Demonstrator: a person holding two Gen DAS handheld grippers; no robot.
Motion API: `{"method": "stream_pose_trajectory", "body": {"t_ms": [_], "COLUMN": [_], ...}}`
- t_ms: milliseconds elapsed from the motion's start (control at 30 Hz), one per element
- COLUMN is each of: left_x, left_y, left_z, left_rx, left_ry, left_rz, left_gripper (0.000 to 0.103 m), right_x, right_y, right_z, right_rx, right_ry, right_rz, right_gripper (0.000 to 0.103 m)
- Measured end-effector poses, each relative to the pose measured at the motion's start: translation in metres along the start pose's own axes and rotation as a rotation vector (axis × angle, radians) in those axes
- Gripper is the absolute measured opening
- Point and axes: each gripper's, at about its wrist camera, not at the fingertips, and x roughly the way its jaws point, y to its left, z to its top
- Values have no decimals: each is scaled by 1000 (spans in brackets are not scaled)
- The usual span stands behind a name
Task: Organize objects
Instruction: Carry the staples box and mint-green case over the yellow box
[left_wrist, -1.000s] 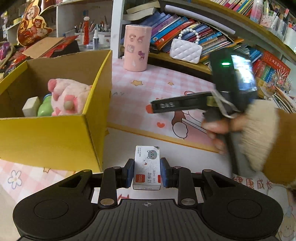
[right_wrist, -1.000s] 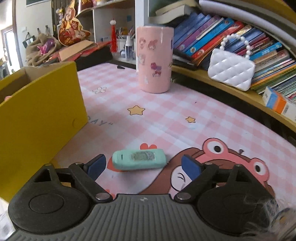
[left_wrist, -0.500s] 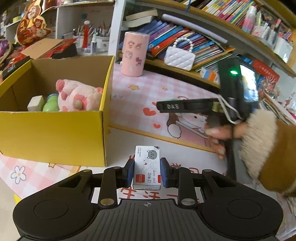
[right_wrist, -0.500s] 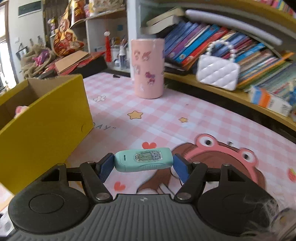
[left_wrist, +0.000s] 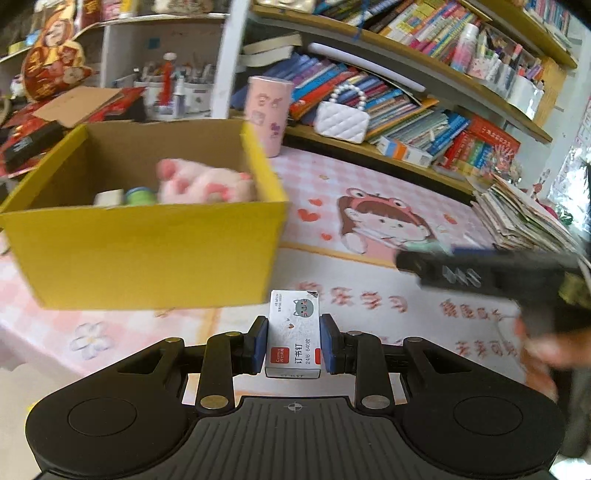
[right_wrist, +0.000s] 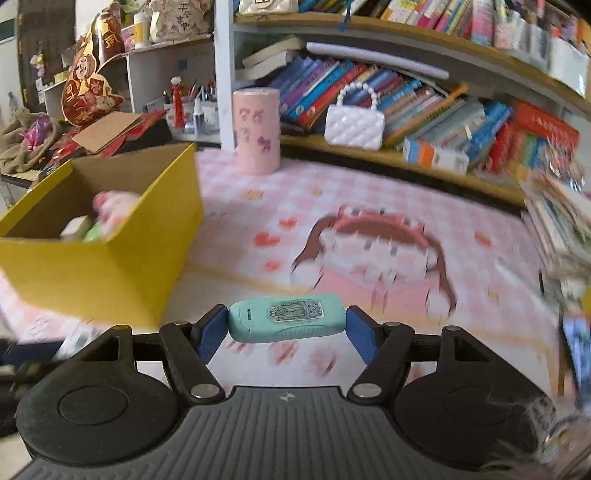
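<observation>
Two grippers: both loaded, both above the counter (left_wrist: 369, 206)
Left gripper (left_wrist: 294, 341): clamped on a staple box (left_wrist: 293, 332), blue pads on its two long sides, box upright, lifted off the counter
Right gripper (right_wrist: 287, 326): clamped endwise on a mint green case (right_wrist: 287, 322), case lying crosswise between the pads, cactus sticker facing up, off the counter
Yellow box (left_wrist: 147, 254): ahead and left of the left gripper, near it; ahead-left of the right gripper too, open top
Inside yellow box: pink plush toy (left_wrist: 205, 182), green item (left_wrist: 140, 194) and a white block (left_wrist: 109, 197) beside it, all against the near wall
Pink cup (right_wrist: 256, 131): far ahead of the right gripper, upright, beyond the yellow box corner
White purse (right_wrist: 354, 123): on the shelf ahead, right of the pink cup
Right gripper in left view: dark body at right edge, blurred, hand (left_wrist: 543, 354) below it
Book stack (left_wrist: 524, 218): far right of the left gripper, on the counter edge
Counter cover: pink check with cartoon girl print, ahead of both grippers
</observation>
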Motion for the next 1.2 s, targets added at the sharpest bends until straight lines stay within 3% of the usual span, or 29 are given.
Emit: {"method": "stream_pose_trajectory", "body": {"t_ms": [267,600,800,967,1200], "left_x": [-38,-88,-110,-102,-53], "left_y": [54,107,119,118,124], "left_z": [-24,-32,5,51,83], "left_rx": [-42,-41,-28,-6,-50], "left_ry": [3,-85,-223,-327,-290], "left_rz": [38,102,91,87,131], "left_gripper": [28,28,28,28,28], "right_x": [-39,-54,-62,-54,-4], "right_y": [85,163,178,173,167], "right_z": [-42,-42,-2,49,108], "right_rx": [-33,-91,-128,-114,-64], "right_ry": [60,9,-129,-249,-239], "right_rz": [83,159,138,101,131], "right_gripper": [68,68,68,68,68]}}
